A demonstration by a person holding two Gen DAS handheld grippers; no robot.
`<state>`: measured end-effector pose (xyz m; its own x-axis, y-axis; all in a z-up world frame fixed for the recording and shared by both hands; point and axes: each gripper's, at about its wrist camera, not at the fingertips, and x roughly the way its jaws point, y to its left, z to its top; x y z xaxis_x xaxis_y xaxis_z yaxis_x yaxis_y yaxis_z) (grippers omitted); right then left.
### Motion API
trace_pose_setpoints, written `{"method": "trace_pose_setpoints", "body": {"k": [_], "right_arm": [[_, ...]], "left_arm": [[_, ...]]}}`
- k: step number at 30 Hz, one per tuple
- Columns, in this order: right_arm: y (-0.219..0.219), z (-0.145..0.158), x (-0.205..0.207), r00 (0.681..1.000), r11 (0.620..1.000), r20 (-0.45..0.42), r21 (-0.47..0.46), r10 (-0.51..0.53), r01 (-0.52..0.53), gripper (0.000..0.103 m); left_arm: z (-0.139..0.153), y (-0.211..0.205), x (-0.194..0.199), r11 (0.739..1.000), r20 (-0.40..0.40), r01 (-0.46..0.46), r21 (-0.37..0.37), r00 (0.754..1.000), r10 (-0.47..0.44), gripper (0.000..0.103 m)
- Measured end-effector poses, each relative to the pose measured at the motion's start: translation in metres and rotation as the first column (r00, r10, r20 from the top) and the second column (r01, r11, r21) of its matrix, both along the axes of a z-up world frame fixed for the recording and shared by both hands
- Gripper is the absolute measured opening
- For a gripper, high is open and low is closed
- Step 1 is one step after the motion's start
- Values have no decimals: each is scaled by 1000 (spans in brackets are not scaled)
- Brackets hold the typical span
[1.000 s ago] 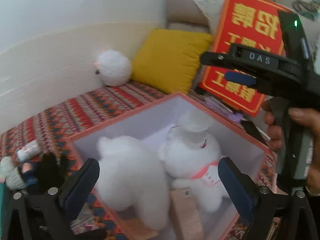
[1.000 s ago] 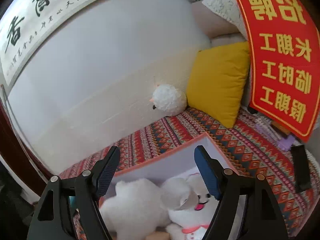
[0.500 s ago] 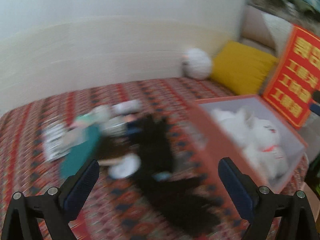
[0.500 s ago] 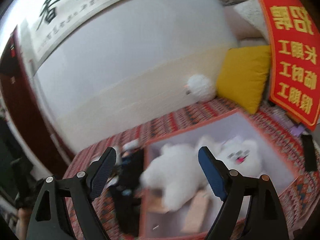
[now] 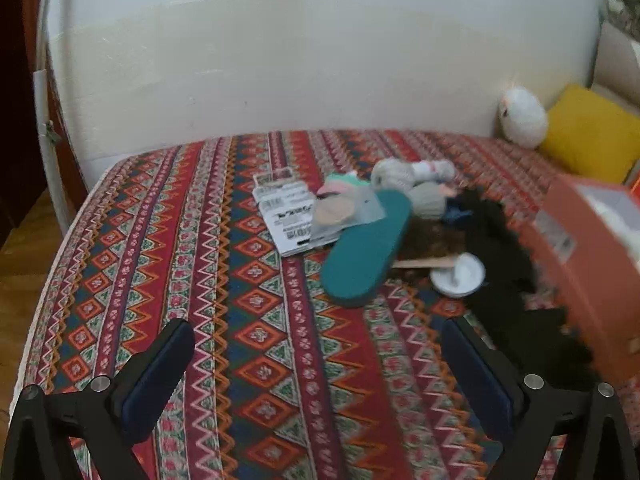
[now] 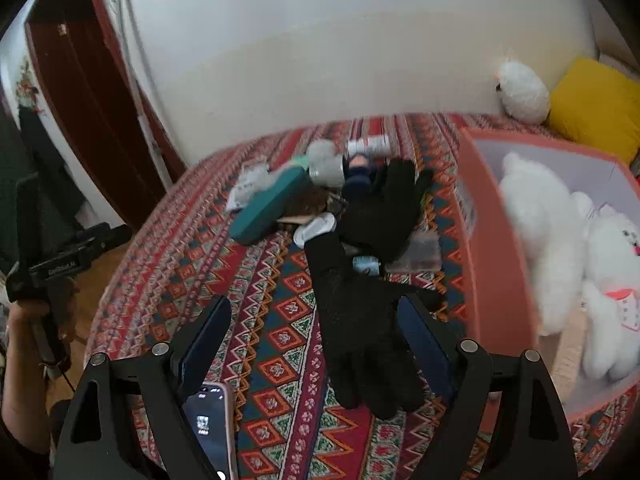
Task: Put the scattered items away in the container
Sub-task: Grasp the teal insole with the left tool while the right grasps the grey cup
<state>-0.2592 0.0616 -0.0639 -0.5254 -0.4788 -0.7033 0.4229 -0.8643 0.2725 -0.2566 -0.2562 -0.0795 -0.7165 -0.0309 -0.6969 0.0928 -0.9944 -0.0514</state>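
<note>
Jaws of both our left gripper (image 5: 316,364) and right gripper (image 6: 314,336) gape empty. At twelve o'clock lies a black glove (image 6: 360,320), soft and limp; we'd pinch its cuff, then drop it in the box (image 6: 496,264).

A pink-walled box (image 6: 492,256) stood open at the right, holding two white plush toys (image 6: 540,240). Beside it lay two black gloves (image 6: 360,320), a teal insole (image 5: 368,248), a white lid (image 5: 458,274) and paper packets (image 5: 286,216), heaped together.
</note>
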Motion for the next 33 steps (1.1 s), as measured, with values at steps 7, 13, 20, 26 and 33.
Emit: {"method": "trace_pose_setpoints", "body": {"k": [7,13,20,26,33], "right_arm": [[3,-18,-68,988,989,109,-90,-107,117,88],[-28,-27,-157,981,975,158,-168,-117,143,86],[-86,-67,-263,974,984,200,-112,-111,135,85],[-119,-89,-292,978,996,195,-21,-79,85,10],[-98,-55,-249,988,993,146,-102,-40,56,0]], "left_arm": [[-49,39,-76,978,59,159,-133,987,-153,101],[-85,68,-131,951,114,219,-218,974,-198,101],[-111,66,-171,962,133,205,-182,974,-183,101],[-118,53,-185,979,133,187,-77,975,-175,76],[-108,39,-134,989,133,150,1,980,-149,75]]}}
